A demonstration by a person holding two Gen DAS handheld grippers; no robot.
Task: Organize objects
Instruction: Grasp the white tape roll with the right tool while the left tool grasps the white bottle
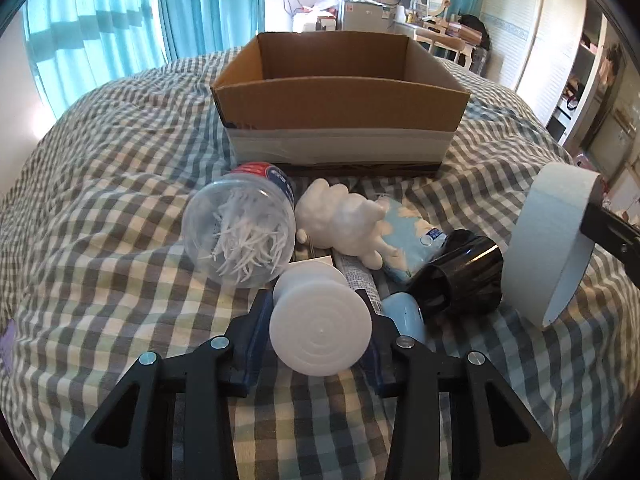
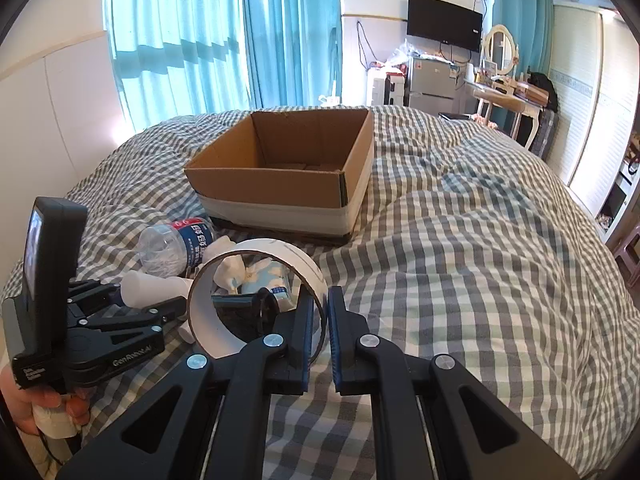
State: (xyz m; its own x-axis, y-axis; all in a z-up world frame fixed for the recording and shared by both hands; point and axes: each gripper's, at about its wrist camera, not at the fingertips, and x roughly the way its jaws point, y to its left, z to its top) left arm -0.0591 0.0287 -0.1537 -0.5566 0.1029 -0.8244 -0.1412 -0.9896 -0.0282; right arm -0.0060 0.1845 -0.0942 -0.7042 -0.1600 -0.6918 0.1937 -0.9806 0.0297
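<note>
The white bottle is clamped on the checked bed by the left gripper. The tape roll is pinched by the right gripper. Beyond, the cardboard box is seen open.

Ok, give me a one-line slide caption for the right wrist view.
Right gripper clamps a white tape roll on the checked bedspread, open cardboard box beyond.

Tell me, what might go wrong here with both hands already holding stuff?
The left gripper holds the white bottle only by its round body, so it could slip. The right gripper pinches just the thin wall of the tape roll, which may swing. The clear bottle lies sideways on soft bedding and could roll.
</note>
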